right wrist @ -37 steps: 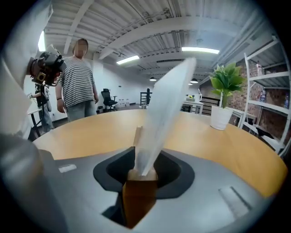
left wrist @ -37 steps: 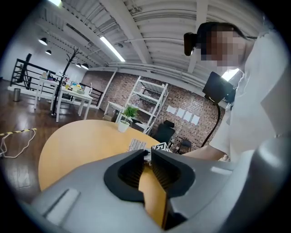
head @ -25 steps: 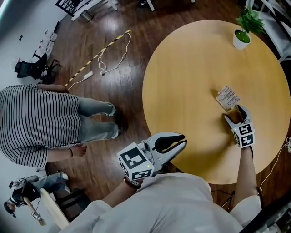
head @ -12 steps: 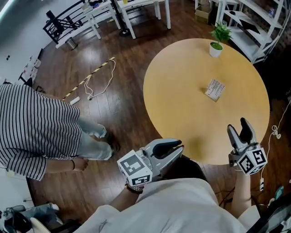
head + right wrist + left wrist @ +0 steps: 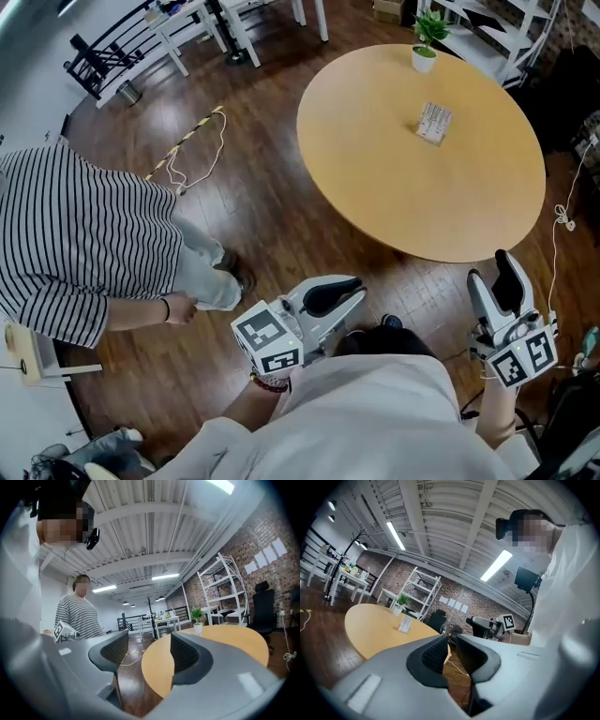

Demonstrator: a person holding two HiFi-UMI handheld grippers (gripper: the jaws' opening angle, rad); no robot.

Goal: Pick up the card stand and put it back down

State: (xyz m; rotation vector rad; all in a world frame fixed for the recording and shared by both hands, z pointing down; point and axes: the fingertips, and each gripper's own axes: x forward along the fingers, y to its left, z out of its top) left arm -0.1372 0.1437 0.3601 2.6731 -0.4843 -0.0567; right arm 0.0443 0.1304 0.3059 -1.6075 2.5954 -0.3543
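The card stand (image 5: 434, 123) is seen standing alone on the round bench (image 5: 394, 187) in the upper right of the head view, touched by nothing. Both grippers are held well apart from it, over the floor at the bottom of the frame. The left gripper (image 5: 352, 289) is carried with its jaws drawn together on nothing, while the jaws of the right gripper (image 5: 492, 272) are spread but closing, also on nothing. No grasp is in hand; the stand is judged either already set back down or not yet lifted, and which cannot be told.

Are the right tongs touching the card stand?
Apart. The head view shows the right tongs over the floor, closing on nothing, while the card stand sits far off on the table.
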